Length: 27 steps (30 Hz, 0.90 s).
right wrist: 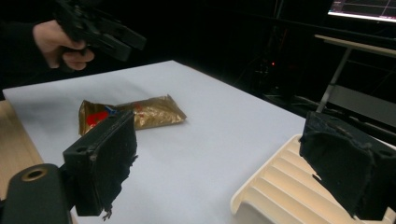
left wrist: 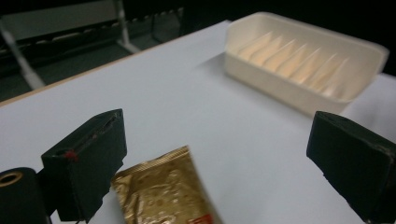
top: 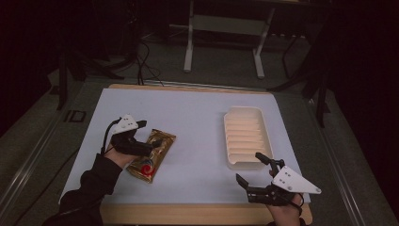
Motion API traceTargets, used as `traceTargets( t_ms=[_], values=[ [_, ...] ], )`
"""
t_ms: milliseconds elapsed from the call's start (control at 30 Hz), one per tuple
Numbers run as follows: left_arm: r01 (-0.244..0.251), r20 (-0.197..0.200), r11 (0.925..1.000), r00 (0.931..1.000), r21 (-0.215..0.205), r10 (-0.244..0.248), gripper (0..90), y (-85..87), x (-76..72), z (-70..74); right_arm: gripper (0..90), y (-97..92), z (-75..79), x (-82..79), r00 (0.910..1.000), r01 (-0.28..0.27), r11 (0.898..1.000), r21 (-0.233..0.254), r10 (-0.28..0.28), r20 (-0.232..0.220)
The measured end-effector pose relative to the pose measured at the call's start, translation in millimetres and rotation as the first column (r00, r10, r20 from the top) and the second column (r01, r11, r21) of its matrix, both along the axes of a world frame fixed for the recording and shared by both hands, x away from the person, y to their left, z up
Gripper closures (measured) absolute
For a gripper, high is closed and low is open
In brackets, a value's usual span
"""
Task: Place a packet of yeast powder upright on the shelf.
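Gold snack packet (top: 154,155) lies flat on the white table cover (top: 197,117), left side, well apart from the cream ribbed tray (top: 244,136). Long axis runs diagonal: red-logo end toward the person, plain end away & right. Left gripper (top: 140,136) hangs over it, jaws wide, nothing held. Right gripper (top: 256,172) wide too, near tray's near end. Prob. nothing done yet: tray looks empty, pickup & move left.
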<state>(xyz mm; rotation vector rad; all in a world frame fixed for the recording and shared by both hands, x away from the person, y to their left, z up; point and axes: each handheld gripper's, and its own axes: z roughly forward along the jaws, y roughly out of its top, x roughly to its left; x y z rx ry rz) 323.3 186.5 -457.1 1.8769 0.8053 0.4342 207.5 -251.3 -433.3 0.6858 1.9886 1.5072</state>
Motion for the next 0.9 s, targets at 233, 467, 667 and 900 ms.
traceTargets(
  t_ms=[233, 467, 667, 900],
  values=[
    [-0.011, -0.061, 0.9999, 0.9980, 0.008, 0.011, 9.1, -0.9, 18.4, -17.9, 11.1, -0.7, -1.1, 0.3, 1.0000, -0.002, 1.000, 0.008, 0.002, -0.007],
    [-0.046, -0.096, 0.9988, 0.9943, 0.013, 0.047, 11.7, 1.0, 36.4, -32.2, 11.9, -0.5, -1.6, 0.0, 0.9999, -0.007, 1.000, 0.003, 0.008, -0.011],
    [-0.061, -0.148, 0.9978, 0.9870, 0.025, 0.064, 15.2, 2.0, 51.2, -45.4, 12.0, -0.2, -1.9, -0.5, 0.9998, -0.013, 1.000, -0.003, 0.012, -0.013],
    [-0.103, -0.198, 0.9944, 0.9746, 0.022, 0.106, 19.5, 8.4, 62.0, -58.0, 12.0, 1.3, -3.5, -0.2, 0.9997, -0.019, 1.000, -0.007, 0.019, -0.019]
  ],
)
